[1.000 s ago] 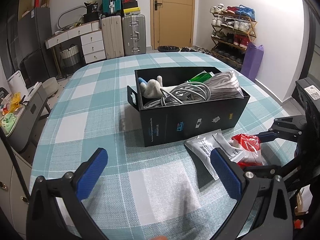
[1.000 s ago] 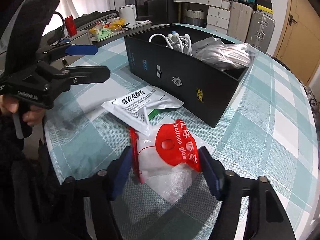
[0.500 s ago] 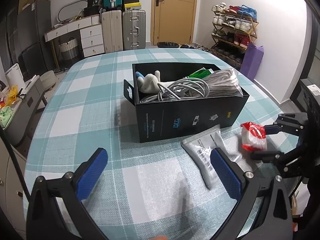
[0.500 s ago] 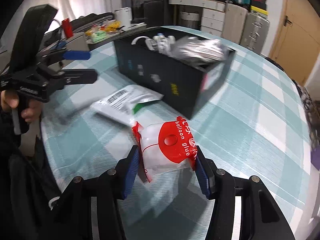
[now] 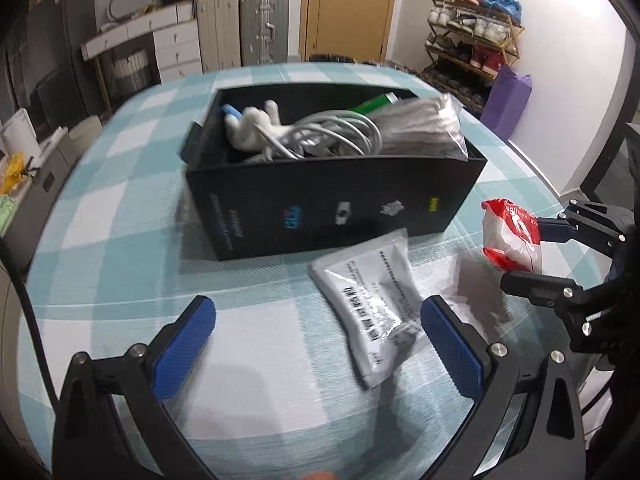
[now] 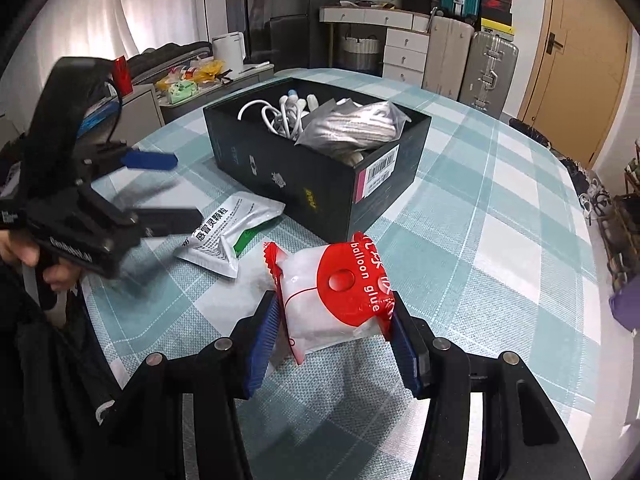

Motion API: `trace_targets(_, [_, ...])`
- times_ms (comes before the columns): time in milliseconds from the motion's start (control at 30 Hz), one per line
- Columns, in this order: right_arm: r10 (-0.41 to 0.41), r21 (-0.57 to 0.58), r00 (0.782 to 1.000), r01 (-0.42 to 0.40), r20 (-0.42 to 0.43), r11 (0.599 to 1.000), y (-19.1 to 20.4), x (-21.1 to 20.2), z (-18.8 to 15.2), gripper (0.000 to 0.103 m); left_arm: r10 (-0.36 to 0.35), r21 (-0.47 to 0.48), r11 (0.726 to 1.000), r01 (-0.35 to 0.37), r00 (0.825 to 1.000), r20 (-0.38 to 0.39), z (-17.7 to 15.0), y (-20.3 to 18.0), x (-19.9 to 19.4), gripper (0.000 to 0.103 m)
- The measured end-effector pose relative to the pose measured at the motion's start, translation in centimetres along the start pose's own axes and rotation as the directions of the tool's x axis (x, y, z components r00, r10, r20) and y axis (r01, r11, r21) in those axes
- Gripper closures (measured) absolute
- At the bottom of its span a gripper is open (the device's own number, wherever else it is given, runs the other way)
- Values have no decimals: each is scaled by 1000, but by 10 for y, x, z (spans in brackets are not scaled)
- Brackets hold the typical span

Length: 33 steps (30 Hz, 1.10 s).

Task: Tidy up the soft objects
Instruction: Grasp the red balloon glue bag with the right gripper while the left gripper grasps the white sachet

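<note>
A red-and-white packet [image 6: 334, 300] marked "balloon glue" hangs above the checked tablecloth [image 6: 500, 208], pinched from both sides between the blue pads of the right gripper [image 6: 334, 330], which is clenched on it. In the left wrist view the same packet [image 5: 510, 240] sits clear of the cloth, just off the near right corner of the black box [image 5: 332, 208].

The left gripper [image 5: 316, 344] is spread wide and grasping nothing — its blue pads [image 5: 182, 344] stand well apart over the cloth, the right-hand one just beside the lower end of a silver sachet [image 5: 372, 296]. That sachet lies flat on the table in front of the box, printed face up, near the box's front wall though whether it touches is hard to tell.

The box already holds several things: a coil of white cable [image 5: 340, 136], a clear bag of grey cord [image 5: 416, 132], a small white soft toy [image 5: 256, 132] and a green tube [image 5: 374, 102] at the back. Some room seems to remain on top.

By the look of it the sorting is well along. Two items are left outside the box — the packet now held up, likely bound for the box, and the sachet waiting on the cloth, which the open left gripper appears placed to collect.
</note>
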State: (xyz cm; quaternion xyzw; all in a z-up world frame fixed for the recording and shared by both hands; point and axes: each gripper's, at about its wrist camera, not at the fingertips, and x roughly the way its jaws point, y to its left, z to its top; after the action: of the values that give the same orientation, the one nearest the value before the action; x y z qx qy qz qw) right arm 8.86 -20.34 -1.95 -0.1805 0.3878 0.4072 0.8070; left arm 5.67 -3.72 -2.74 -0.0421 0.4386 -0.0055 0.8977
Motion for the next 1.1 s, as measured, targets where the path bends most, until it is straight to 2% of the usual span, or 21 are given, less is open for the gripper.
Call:
trace_targets(333, [12,14,1000,-12,13,1000,-4,-3,-1,50,-13,-64,998,11,1000,-23,11,-7,7,0])
trace_targets(633, [8,21,1000,-8,15,1000,-6,-5,-1,50,67,-11,998,-69,994,-87,6,-13,21,0])
trace_targets(867, [14,20,1000,-14,16,1000,-4,-4,-2,50,82,-10,996,-83,991,-103,1,-3,20,2])
trace_targets(967, [15,19,1000,-16,17,1000,-3,-4,-1,50,82,14,997,-81,992,-92,3,-7,20,9])
trace_targets(1067, [17,18,1000,-17,19,1000,-2,-4,-1,50,66,39,997,-63,995,-77,1,-11,15,23])
trace_targets(1100, [17,18,1000,-17,19,1000,-2,-4,-1,50,57,50,997,-54,996,-72,1,-12,13,30])
